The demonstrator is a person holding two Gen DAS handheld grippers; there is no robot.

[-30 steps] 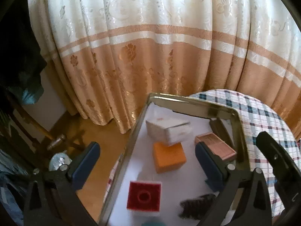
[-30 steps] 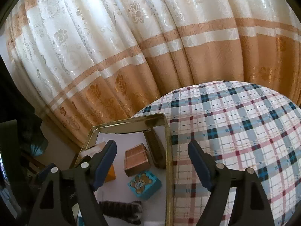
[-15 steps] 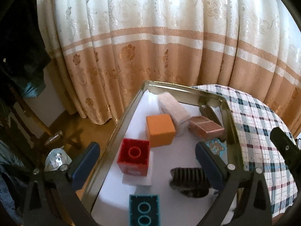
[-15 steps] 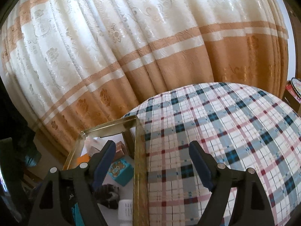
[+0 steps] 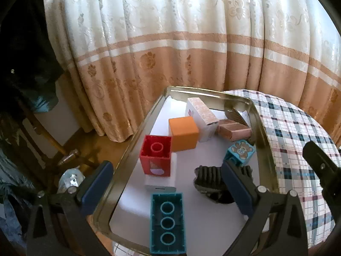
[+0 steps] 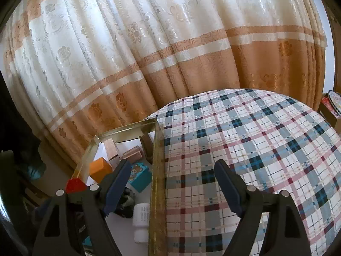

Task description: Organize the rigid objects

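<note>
Both grippers spread wide, empty | left gripper [image 5: 165, 188] over gold-rimmed metal tray [image 5: 136, 132] | right gripper [image 6: 171, 183] over plaid tablecloth [image 6: 255, 149] | in tray: red hollow brick [image 5: 156, 157], orange cube [image 5: 183, 133], teal three-hole brick [image 5: 167, 221], bear-print blue block [image 5: 239, 151]

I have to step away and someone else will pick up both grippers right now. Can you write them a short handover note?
Left gripper: open, empty, over the gold-rimmed metal tray.
Right gripper: open, empty, straddling the tray's right rim above the plaid tablecloth.
In the tray: red hollow brick leaning on a white box, orange cube, teal three-hole brick, blue bear block, black ribbed piece, two cartons at the back, white bottle.
Done: nothing is held.
Left: all sorting, judging by the loose scatter.
</note>
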